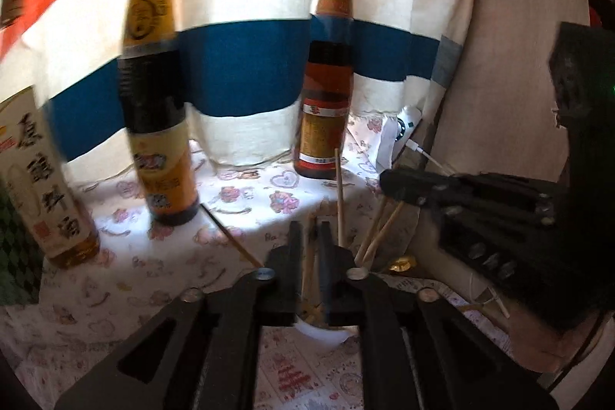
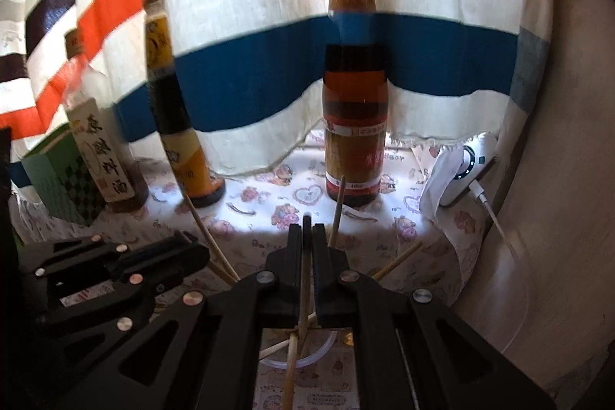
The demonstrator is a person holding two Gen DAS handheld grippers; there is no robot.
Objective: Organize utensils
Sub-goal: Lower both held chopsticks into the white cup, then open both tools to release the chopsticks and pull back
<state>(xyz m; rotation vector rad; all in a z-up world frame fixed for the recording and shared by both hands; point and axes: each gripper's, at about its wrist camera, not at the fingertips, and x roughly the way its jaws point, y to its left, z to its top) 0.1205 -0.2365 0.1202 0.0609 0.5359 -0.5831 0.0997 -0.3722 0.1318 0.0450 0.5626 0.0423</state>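
- The left gripper (image 1: 309,231) has a wooden chopstick (image 1: 307,256) running lengthwise between its two black fingers; the jaws stand slightly apart, and a thin gap shows beside the stick, so the pads do not clearly press on it.
- The stick's lower end goes down behind the jaws toward a pale round container rim (image 1: 319,331) below the gripper.
- More chopsticks (image 1: 378,231) lean out of that same spot: one upright stick just right of the left fingers, a pair fanning to the right, and one lying out to the left over the cloth.
- The right gripper (image 2: 307,231) is pinched tight on its own chopstick (image 2: 305,279), which passes straight down between the pressed-together fingers, its tip poking just past them.
- Under the right jaws several sticks cross over a clear ring-shaped rim (image 2: 307,362).
- In the right wrist view the left gripper sits low on the left, close beside the right one.
- A red-capped sauce bottle (image 2: 354,95) stands straight ahead of the right gripper on the printed tablecloth (image 2: 269,202); its label is too blurred to read.
- A yellow-labelled dark bottle (image 1: 155,95) stands left of it, print unreadable.
- A pale bottle label (image 2: 103,156) carries vertical Chinese characters, the last two reading 料酒.
- The striped cloth (image 2: 346,37) behind shows upside-down letters, "PA…S".
- A white device (image 2: 467,171) with a cable lies at the right.
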